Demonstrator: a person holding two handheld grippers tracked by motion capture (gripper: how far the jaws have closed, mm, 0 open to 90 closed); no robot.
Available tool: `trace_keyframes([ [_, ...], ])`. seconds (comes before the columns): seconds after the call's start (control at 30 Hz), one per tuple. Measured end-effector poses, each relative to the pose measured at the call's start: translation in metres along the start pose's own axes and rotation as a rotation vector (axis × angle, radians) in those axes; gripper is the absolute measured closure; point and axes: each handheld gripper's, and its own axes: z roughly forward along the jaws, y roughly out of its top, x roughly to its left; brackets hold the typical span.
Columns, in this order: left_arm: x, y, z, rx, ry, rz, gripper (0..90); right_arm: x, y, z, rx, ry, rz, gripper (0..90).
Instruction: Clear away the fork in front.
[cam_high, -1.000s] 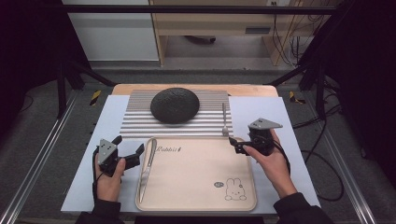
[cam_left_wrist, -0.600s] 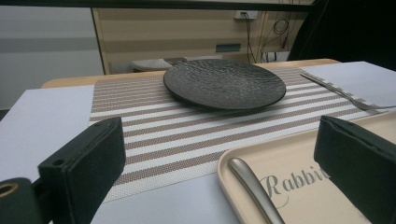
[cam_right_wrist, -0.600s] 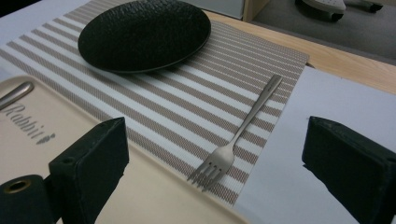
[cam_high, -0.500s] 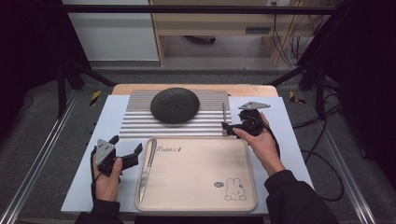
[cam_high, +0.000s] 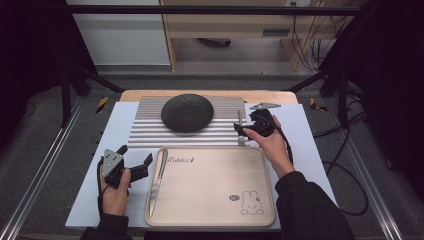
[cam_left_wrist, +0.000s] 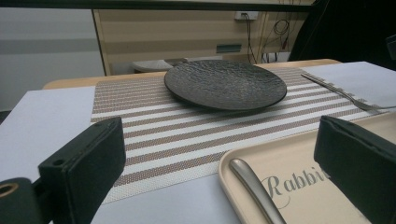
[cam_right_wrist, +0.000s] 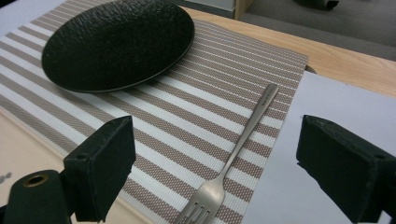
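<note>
Your right gripper (cam_high: 248, 128), jaws wide, hovers over the fork (cam_right_wrist: 236, 153), whose handle runs straight ahead between them along the placemat's (cam_right_wrist: 196, 116) edge.

The high view looked forward and down from above the near edge, taking in the whole table with the plate (cam_high: 187, 112) toward the far side. The left gripper view sat low and close, facing the plate (cam_left_wrist: 225, 84) across the striped mat (cam_left_wrist: 154, 135). The right gripper view looked down from just beside the plate (cam_right_wrist: 119, 43), nearer still. All three shared that plate, the mat and the fork (cam_right_wrist: 232, 156).
</note>
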Motion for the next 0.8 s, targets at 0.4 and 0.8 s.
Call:
trace_keyframes([
  [0.4,-0.001,0.000,0.000,-0.002,-0.003,0.008,2.2,0.001,-0.006,0.023,0.064,-0.011,0.011,20.0],
  [0.8,-0.002,0.000,0.001,0.004,-0.016,0.011,2.4,0.002,-0.009,0.029,0.075,-0.027,0.009,37.1],
])
